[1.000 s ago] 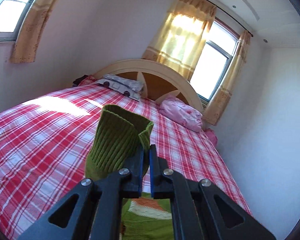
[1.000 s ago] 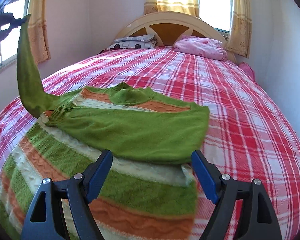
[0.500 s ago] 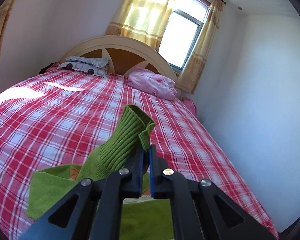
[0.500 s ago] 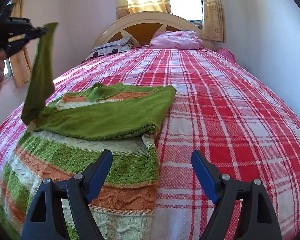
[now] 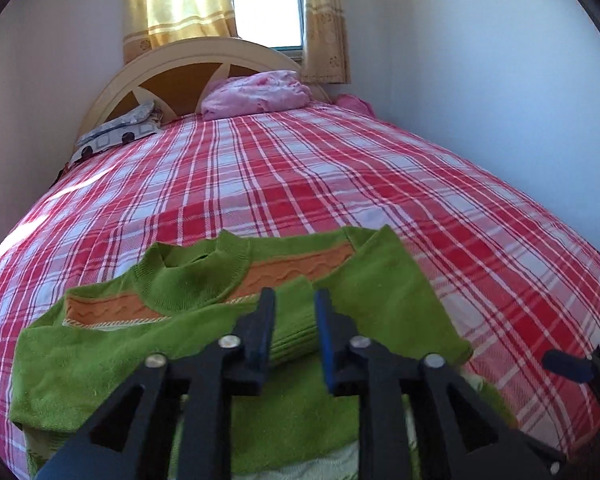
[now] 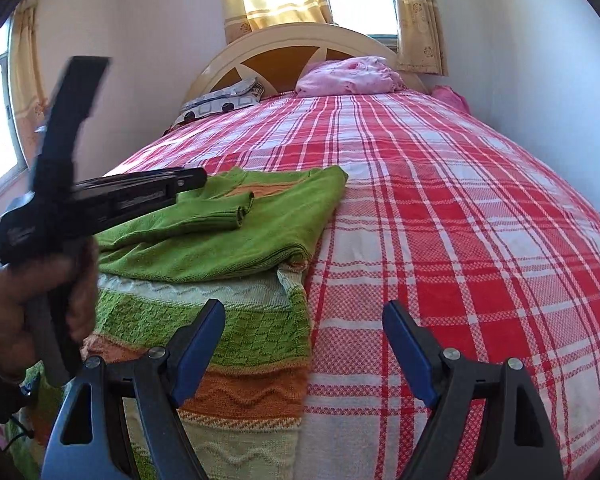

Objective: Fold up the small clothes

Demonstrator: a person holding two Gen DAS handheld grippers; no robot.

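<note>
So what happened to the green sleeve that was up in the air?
The left tool brought the sleeve down across the sweater and let go of it; its jaws are now parted above the cuff. The right tool stayed open and empty, and the other folded sleeve stayed put.

We saw the sweater [image 6: 204, 280] cut off by the lower edge, its hem hidden. The left gripper [image 6: 188, 178] was motion-blurred. The right gripper [image 5: 568, 364] showed only one fingertip at the frame's edge.
</note>
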